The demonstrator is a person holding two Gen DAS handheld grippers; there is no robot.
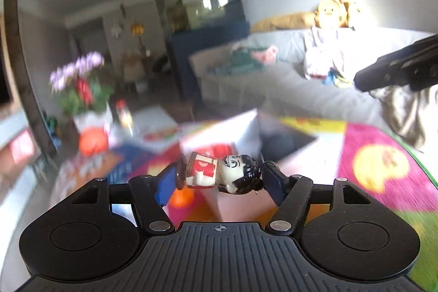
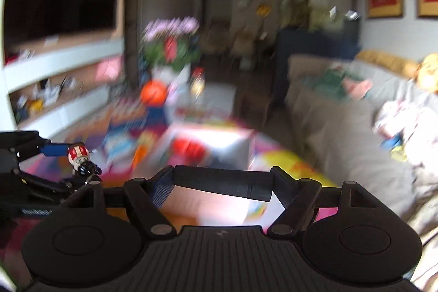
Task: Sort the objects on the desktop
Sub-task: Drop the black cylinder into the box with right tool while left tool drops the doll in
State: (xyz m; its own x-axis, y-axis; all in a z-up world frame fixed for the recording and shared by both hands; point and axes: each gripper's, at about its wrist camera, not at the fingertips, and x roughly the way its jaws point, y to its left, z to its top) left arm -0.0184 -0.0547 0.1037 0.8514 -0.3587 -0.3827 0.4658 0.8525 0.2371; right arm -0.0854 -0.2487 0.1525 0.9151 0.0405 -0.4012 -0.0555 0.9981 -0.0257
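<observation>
**Both grippers loaded, held up over blurred table**

We see the white box on the table, below and ahead of both tools. Right gripper pinches a black cylinder crosswise between its pads. Left gripper clamps a small figurine sideways, base on the left pad, black hair on the right.

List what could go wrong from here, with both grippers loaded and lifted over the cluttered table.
1. The left gripper pinches the figurine end to end, base to hair; that narrow hold could let it pivot or pop out.
2. The right gripper clamps the black cylinder by its ends; a round, smooth thing may slip.
3. Both grippers sit close together, and the surroundings are blurred in both views, so a bump could knock either thing loose.
</observation>
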